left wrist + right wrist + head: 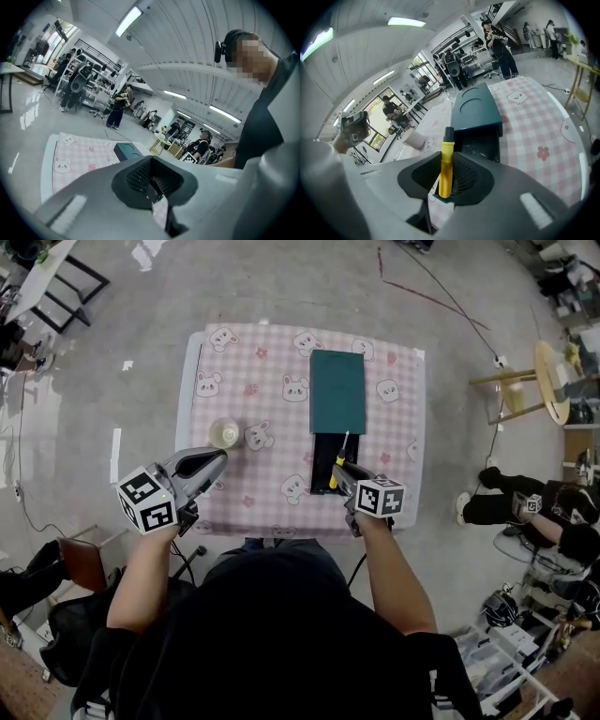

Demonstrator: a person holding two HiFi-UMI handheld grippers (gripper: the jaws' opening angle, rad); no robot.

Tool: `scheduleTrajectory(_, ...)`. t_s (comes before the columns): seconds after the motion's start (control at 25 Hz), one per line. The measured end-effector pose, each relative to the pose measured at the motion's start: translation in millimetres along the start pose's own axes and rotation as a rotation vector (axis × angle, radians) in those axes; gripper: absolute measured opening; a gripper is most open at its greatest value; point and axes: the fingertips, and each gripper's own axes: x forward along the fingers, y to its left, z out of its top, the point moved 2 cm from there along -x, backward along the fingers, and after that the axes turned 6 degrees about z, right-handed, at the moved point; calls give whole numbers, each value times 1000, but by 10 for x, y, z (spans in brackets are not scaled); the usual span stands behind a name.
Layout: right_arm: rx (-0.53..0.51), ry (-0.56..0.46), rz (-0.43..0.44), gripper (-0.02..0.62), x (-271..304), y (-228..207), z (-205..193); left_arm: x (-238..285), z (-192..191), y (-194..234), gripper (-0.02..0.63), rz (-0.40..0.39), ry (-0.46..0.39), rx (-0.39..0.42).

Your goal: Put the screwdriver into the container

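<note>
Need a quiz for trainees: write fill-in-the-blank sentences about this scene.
1. The right gripper grips the screwdriver by its ____ handle.
2. The left gripper holds ____.
3. The container lies on a ____-and-white checked tablecloth.
Missing words: yellow; nothing; pink.

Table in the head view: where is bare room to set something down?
Bare: the table's cloth behind the cup, left of the container, and the strip right of the container. Crowded: the front, where the right gripper holds the screwdriver over the container's open end and the left gripper hovers.
</note>
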Motion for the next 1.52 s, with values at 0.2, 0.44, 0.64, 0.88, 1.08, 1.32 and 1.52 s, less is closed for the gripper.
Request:
scheduleTrajectory(0.2,12,30,1,109,123,-72,-80,5,-48,39,1,9,6,-13)
scheduleTrajectory(0.44,13,65,-2,109,213,-112,-180,-15,-95,3,2,13,14,-15)
scheduleTrajectory(0.64,5,93,-6,109,268,-120,-233,-51,-137,29,1,30,12,-29)
scheduleTrajectory(0.88,2,134,-14,109,327,-171,-275,-56,-153,26,2,36,9,-35)
scheduleTrajectory(1.08,3,167,-19,109,398,-207,-349,-61,-188,18,1,40,22,-40)
scheduleTrajectory(1.32,8,207,-26,109,452,-220,-391,-65,-211,32,1,42,20,-47)
scheduleTrajectory(1.52,13,233,-31,109,493,-243,-435,-62,-261,44,2,37,8,-54)
